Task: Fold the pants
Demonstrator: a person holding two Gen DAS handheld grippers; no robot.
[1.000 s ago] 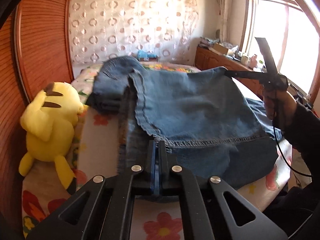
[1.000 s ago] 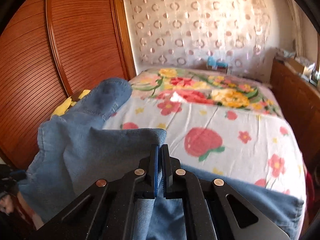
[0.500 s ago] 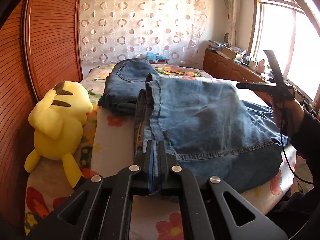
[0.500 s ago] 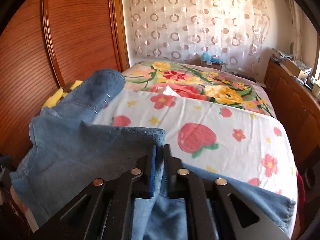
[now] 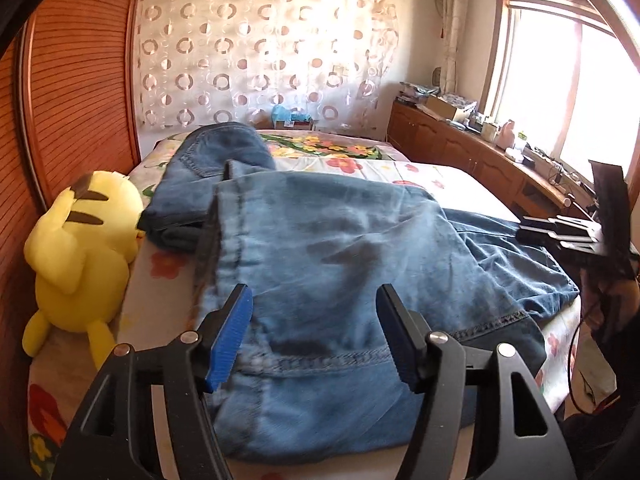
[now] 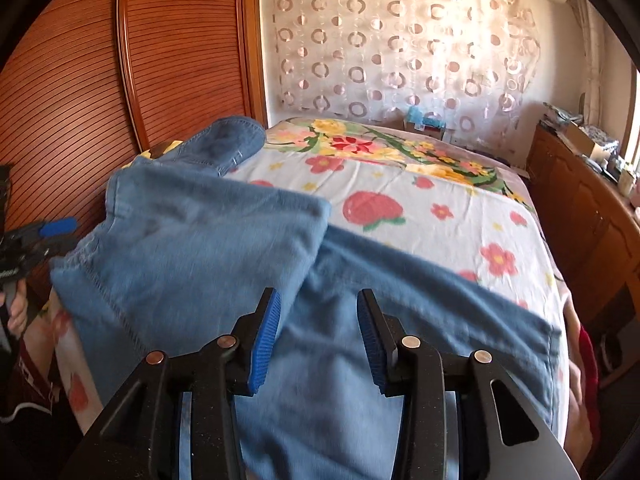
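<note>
Blue denim pants (image 5: 340, 264) lie on the floral bed sheet (image 5: 440, 176), the legs folded back over the lower part. My left gripper (image 5: 314, 308) hovers over the hem, its jaws opening, pads clear of the cloth. My right gripper (image 6: 318, 312) is above the denim pants (image 6: 208, 248) near the fold's corner, jaws also opening, nothing pinched between them. The right gripper (image 5: 560, 232) also shows at the right edge of the left wrist view. The left gripper (image 6: 44, 236) appears at the left edge of the right wrist view.
A yellow plush toy (image 5: 76, 248) sits against the wooden sliding door (image 5: 68, 100) at the bed's left side. A second folded pair of jeans (image 5: 208, 176) lies beyond the pants. A wooden cabinet (image 5: 480, 160) with clutter runs under the window on the right.
Both grippers let go of the denim and opened. The lifted pant legs dropped flat onto the rest of the pants. Both grippers drew back from the cloth.
</note>
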